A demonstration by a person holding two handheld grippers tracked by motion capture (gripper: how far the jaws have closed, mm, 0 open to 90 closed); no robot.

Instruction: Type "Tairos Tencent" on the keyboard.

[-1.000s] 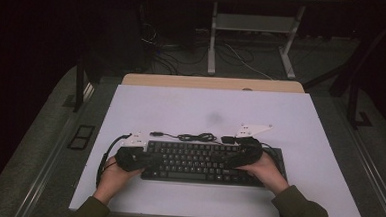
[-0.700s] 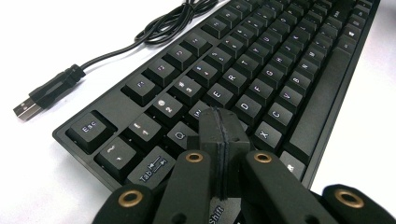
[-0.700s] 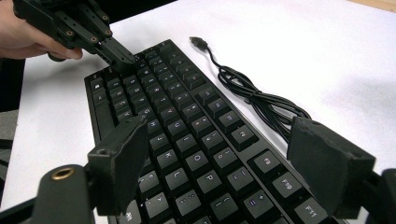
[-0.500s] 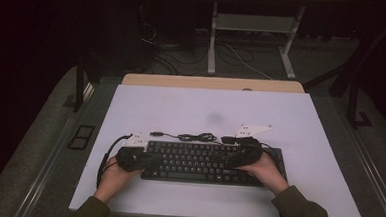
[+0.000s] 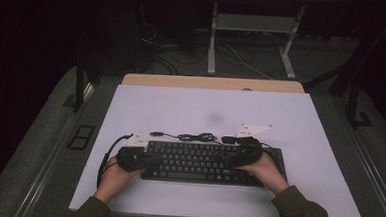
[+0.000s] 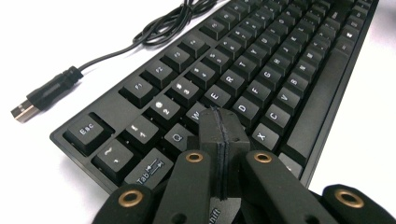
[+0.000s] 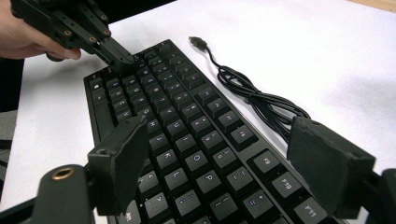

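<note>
Left gripper (image 6: 219,122) — jaws clenched, tips over the keyboard (image 5: 198,161); right gripper (image 7: 224,163) — jaws released, keys between them.

Black keyboard (image 5: 198,161) (white legends), black cable (image 5: 192,136), white table (image 5: 191,108).

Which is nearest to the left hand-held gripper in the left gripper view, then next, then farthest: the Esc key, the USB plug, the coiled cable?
1. Esc key, on the keyboard's near left corner, left of the left hand-held gripper.
2. USB plug, on the table, farther left.
3. Coiled cable, behind the keyboard, at the top.
</note>
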